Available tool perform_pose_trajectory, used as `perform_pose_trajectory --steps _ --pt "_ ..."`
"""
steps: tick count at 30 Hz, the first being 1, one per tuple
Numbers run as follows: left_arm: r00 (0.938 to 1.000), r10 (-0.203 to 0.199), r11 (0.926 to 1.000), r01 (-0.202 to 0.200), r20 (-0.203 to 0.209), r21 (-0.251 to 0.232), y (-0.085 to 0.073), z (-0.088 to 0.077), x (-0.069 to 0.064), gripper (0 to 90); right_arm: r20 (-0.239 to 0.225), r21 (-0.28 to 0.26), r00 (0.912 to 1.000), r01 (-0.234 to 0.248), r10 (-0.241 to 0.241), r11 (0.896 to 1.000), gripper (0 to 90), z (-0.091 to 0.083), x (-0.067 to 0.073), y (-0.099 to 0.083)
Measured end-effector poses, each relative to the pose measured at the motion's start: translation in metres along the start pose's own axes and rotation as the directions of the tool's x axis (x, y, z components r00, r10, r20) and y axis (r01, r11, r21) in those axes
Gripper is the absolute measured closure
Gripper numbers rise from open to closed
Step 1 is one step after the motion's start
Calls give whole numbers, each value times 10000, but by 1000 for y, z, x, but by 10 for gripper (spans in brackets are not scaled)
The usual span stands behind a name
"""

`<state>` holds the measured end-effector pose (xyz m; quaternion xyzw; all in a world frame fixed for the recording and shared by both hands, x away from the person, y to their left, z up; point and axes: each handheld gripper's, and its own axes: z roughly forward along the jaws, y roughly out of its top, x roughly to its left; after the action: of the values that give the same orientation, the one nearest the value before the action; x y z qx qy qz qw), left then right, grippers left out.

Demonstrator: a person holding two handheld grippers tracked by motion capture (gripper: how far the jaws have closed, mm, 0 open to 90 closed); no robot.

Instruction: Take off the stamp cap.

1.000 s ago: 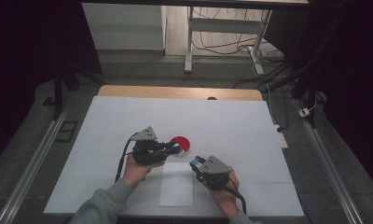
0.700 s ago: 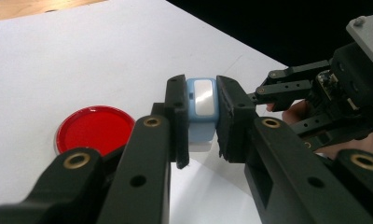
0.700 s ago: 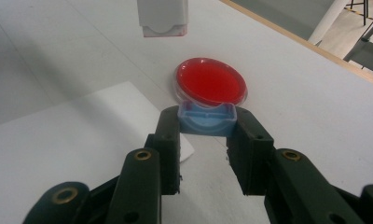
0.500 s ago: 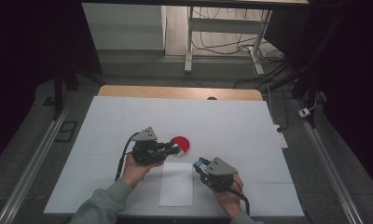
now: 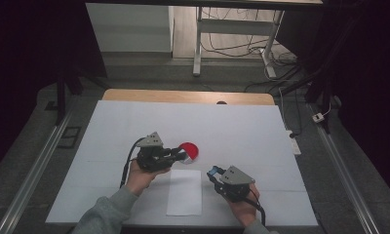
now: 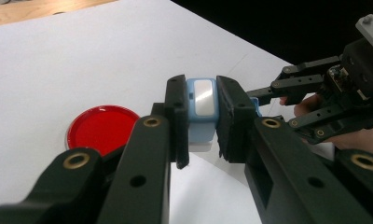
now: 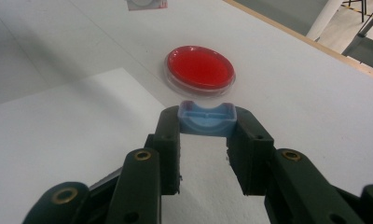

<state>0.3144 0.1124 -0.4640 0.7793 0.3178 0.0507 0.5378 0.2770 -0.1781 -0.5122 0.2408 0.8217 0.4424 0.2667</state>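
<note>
A pale blue block with a white window is clamped upright between the jaws of my left gripper, beside a round red dish. From above, the left gripper touches the near-left edge of the red dish. My right gripper is shut on a small blue cap-like piece, held just above the table and short of the red dish. In the high view the right gripper is to the right of the left one, a short gap apart.
A white sheet of paper lies on the white table top between the two hands. A wooden strip runs along the table's far edge. Beyond it are table legs and cables on the floor.
My right gripper has drawn back to the right and toward the near edge with the blue piece, widening the gap to the left gripper. The left gripper has barely moved.
</note>
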Motion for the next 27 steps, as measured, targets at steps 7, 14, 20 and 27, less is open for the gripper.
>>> perform_pose_trajectory --steps 7,14,20,27 --pt "10000 -58 9999 58 -53 -88 1 -4 2 757 155 12 9999 -32 32 10000 654 -5 -5 -4" --pt "9998 -153 9996 150 -129 -225 4 -10 6 757 315 -29 9994 -139 139 9999 654 -13 -9 -6" --pt "9996 -181 9996 177 -210 -199 7 -13 9 756 421 -54 9989 -225 227 9997 654 -20 -14 -8" --pt "9996 -78 9998 73 -261 -163 11 -15 11 756 583 -85 9977 -335 340 9994 654 -28 -20 -12"
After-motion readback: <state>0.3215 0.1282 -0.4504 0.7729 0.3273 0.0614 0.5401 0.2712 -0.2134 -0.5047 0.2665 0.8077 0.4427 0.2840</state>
